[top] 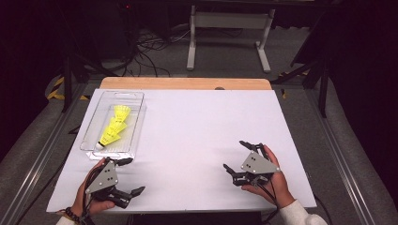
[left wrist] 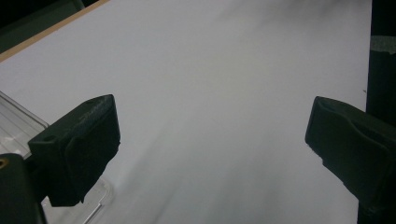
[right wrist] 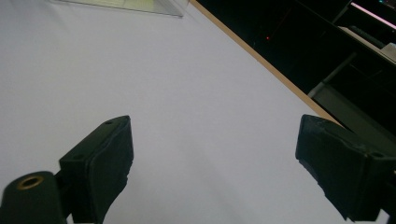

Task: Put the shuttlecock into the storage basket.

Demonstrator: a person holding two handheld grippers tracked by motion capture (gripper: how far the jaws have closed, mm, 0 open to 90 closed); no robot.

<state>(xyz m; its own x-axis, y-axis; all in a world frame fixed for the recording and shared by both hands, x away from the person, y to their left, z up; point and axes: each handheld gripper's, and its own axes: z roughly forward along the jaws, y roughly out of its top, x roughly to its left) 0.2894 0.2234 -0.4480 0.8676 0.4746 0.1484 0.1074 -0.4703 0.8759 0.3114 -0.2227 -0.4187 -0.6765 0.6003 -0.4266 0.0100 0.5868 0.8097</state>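
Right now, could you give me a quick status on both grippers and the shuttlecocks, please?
Left gripper open, empty, beside the clear tray. Right gripper open, empty, over bare table. Yellow shuttlecocks lying stacked in the tray, untouched. Nothing in the way.

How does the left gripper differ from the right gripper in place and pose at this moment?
The left gripper is at the table's near left, beside the clear tray of yellow shuttlecocks; the right gripper is at the near right, far from the tray. The left gripper points right across the table; the right gripper points left. Both are open, empty and hand-held.
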